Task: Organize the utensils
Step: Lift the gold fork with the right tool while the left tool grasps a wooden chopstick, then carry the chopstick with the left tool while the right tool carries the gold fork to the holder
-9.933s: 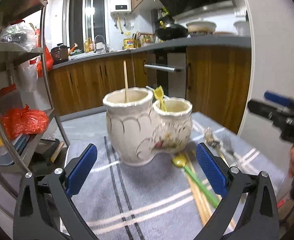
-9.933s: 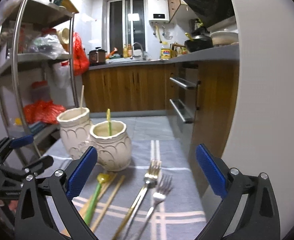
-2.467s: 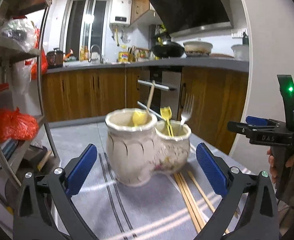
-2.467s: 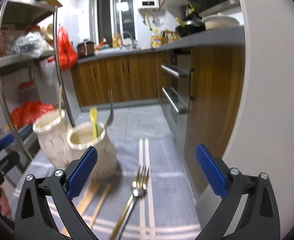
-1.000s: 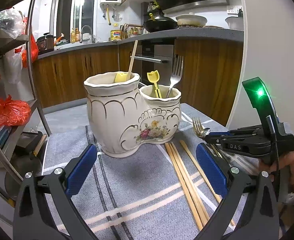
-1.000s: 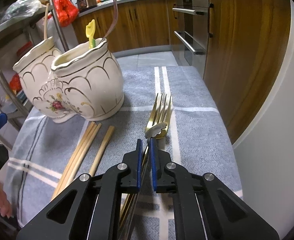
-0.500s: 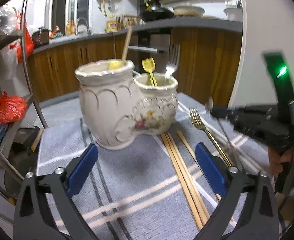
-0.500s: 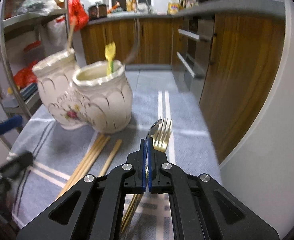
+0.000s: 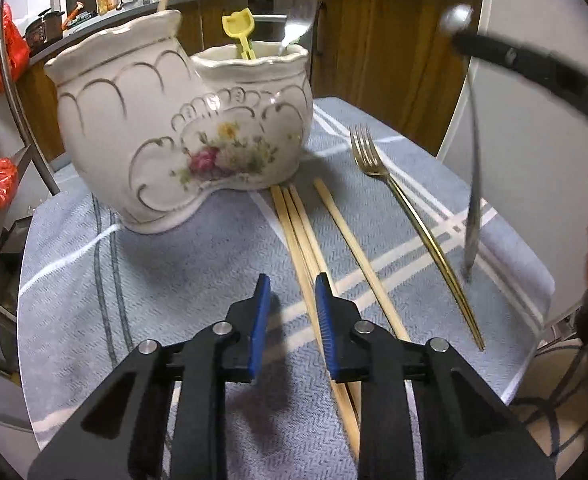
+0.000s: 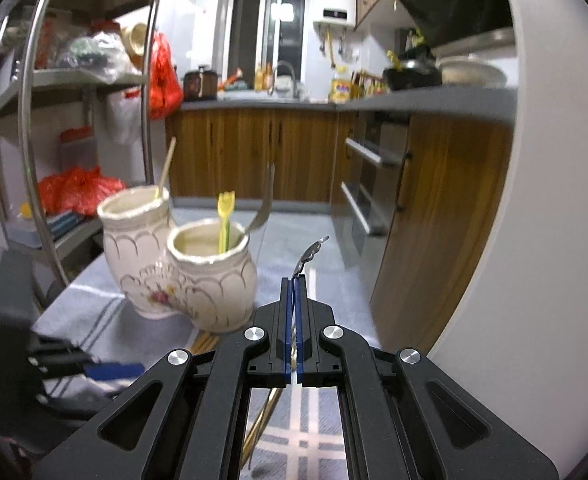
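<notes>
A white floral double-pot utensil holder stands on the grey striped cloth; it also shows in the right wrist view. It holds a yellow plastic fork, a silver fork and a wooden stick. Several wooden chopsticks and a gold fork lie on the cloth. My left gripper is low over the chopsticks, its jaws narrowed but apart, empty. My right gripper is shut on a silver fork, lifted above the table; the fork hangs blurred in the left wrist view.
A metal shelf rack with red bags stands at the left of the table. Wooden kitchen cabinets and a white wall are to the right. The table edge runs close behind the gold fork.
My right gripper has lifted the silver fork off the cloth. My left gripper has dropped toward the chopsticks and narrowed from wide open.
</notes>
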Tool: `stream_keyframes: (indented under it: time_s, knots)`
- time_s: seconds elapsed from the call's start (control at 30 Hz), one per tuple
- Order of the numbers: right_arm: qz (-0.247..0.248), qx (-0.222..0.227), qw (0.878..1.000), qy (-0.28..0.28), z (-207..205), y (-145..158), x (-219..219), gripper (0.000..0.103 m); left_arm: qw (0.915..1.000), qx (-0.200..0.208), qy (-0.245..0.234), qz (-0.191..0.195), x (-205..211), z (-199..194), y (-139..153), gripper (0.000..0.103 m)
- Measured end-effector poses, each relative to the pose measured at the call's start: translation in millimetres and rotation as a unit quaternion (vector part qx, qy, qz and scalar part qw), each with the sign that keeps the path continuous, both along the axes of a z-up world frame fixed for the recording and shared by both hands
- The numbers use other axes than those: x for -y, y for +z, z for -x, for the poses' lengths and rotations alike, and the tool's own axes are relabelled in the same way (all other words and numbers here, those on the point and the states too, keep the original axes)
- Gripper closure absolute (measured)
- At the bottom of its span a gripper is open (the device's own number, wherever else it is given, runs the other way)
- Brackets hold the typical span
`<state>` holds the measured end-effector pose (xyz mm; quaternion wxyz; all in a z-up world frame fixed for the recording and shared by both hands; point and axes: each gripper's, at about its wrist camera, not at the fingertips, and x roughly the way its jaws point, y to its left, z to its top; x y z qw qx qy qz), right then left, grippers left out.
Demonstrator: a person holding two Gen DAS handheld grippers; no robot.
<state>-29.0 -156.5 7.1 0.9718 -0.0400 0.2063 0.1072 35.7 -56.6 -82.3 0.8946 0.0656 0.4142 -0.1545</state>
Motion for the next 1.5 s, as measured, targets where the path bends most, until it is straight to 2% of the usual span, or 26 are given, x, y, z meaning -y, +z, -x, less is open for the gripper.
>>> stream_keyframes:
  time_s: [0.27, 0.33, 0.37, 0.53, 0.67, 0.73, 0.83, 0.97, 1.03, 1.13, 1.27, 1.5]
  knots:
    - [-0.022, 0.018, 1.000, -0.001, 6.4, 8.4, 8.2, 0.101, 0.9992, -0.009, 0.001, -0.038, 15.8, -10.6, -0.1, 0.081]
    - [-0.029, 0.022, 0.999, 0.004, 8.3, 10.3, 9.7, 0.101, 0.9993, -0.016, -0.001, -0.034, 17.6, -15.2, 2.1, 0.084]
    - [-0.031, 0.025, 0.999, 0.005, 9.7, 10.3, 10.4, 0.101, 0.9994, -0.020, -0.002, -0.028, 16.6, -16.2, 2.9, 0.096]
    - [-0.037, 0.037, 0.999, 0.014, 15.3, 13.5, 11.5, 0.101, 0.9996, -0.024, -0.010, -0.004, 3.2, -12.4, 7.0, 0.098]
    - [-0.045, 0.042, 0.998, 0.015, 17.8, 15.7, 12.2, 0.101, 0.9996, 0.011, -0.022, 0.010, -14.5, 8.9, 21.2, 0.098]
    - [-0.049, 0.044, 0.998, 0.017, 18.9, 17.8, 12.2, 0.101, 0.9979, 0.054, -0.034, 0.009, -22.5, 27.5, 33.2, 0.097]
    - [-0.054, 0.055, 0.997, 0.018, 22.3, 22.8, 9.1, 0.101, 0.9904, 0.124, -0.051, 0.035, -38.9, 52.8, 56.0, 0.098]
    - [-0.061, 0.072, 0.995, 0.022, 22.1, 32.0, 1.8, 0.101, 0.9750, 0.212, -0.035, 0.056, -61.4, 71.4, 87.9, 0.097]
    - [-0.061, 0.082, 0.995, 0.022, 17.0, 37.9, -3.5, 0.101, 0.9694, 0.235, -0.024, 0.066, -65.9, 68.0, 98.4, 0.097]
    - [-0.064, 0.093, 0.993, 0.021, 5.7, 46.2, -11.5, 0.101, 0.9628, 0.258, -0.010, 0.081, -75.5, 53.7, 115.4, 0.097]
    - [-0.078, 0.107, 0.991, 0.021, -13.9, 57.1, -17.6, 0.101, 0.9521, 0.281, 0.011, 0.121, -91.0, 20.9, 142.0, 0.097]
    - [-0.105, 0.126, 0.986, 0.015, -54.7, 64.3, -28.2, 0.101, 0.9369, 0.301, 0.050, 0.170, -99.1, -42.7, 162.4, 0.098]
